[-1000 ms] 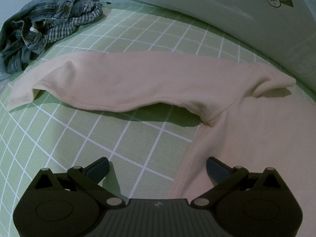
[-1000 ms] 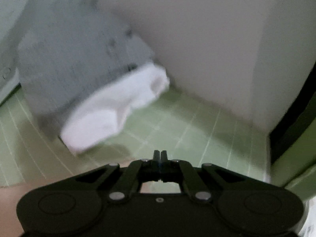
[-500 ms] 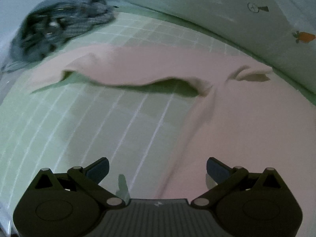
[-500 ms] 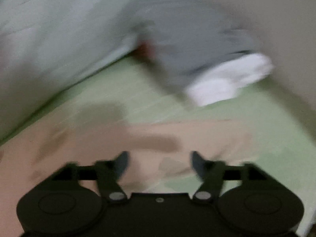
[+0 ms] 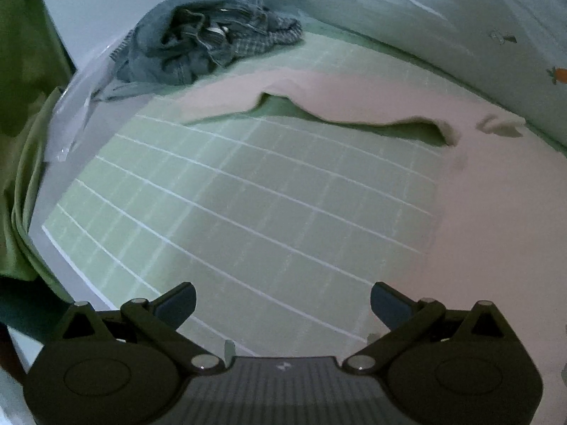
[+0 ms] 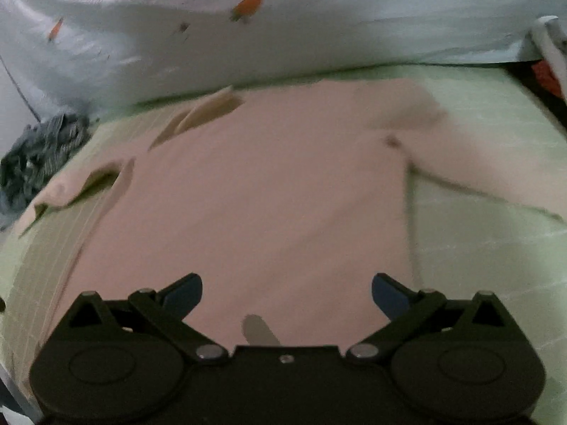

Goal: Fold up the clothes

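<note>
Green gridded mat (image 5: 248,194); carrot-print sheet (image 6: 283,35), possibly plastic, behind.

The left gripper (image 5: 282,305) hangs with its jaws spread wide, nothing between them. The right gripper (image 6: 286,295) is the same (jaws wide apart, empty), both aimed forward and slightly down.

Dim light falls on a pale green worktop mat with a white grid (image 5: 248,191). Behind it rises a crumpled white sheet printed with small orange carrots (image 6: 283,28). At the left edge hangs a plain green cloth (image 5: 21,163).
</note>
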Demonstrator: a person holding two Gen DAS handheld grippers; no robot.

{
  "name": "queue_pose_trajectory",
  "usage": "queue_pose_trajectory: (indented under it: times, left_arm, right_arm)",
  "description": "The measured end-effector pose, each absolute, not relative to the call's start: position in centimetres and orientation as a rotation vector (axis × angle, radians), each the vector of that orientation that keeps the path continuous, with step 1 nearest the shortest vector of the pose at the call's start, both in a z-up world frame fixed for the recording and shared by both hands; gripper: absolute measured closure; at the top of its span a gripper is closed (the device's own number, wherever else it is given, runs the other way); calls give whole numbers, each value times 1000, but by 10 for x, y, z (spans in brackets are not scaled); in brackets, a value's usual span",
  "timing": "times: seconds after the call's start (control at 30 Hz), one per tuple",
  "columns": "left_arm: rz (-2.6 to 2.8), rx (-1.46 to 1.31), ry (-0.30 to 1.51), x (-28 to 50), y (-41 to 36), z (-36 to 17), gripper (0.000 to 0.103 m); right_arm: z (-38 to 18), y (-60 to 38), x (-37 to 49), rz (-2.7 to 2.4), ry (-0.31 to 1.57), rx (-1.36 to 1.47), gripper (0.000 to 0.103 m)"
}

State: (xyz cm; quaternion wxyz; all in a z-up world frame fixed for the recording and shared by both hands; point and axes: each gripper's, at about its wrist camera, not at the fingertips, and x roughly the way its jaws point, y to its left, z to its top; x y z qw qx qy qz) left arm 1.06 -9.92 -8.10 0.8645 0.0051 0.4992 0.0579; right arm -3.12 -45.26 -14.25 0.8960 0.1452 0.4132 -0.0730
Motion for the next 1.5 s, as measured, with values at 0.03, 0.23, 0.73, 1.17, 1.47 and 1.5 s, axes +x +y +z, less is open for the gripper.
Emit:
queue_pose_trajectory:
  times: [0.03, 0.23, 0.73, 1.17, 1.47, 1.5]
  left_arm:
    - [111, 16, 1041, 13, -90, -82, 0]
    - [68, 25, 1031, 43, -30, -93, 0]
    - [-39, -55, 995, 205, 75, -103, 13]
    - [-67, -28, 980, 244, 71, -114, 94]
    - [-46, -29, 958, 214, 94, -108, 99]
    - [-44, -35, 962, 207, 98, -107, 99]
  right_arm:
    - [-146, -446, -29, -160, 868, 304, 0]
    - [-159, -395, -25, -291, 926, 273, 0]
    - [-168, -351, -11, -656, 917, 334, 0]
    - [-168, -346, 0, -756, 938, 395, 0]
    - [-170, -346, -4, -745, 917, 381, 0]
    - [-170, -345, -4, -746, 914, 380, 0]
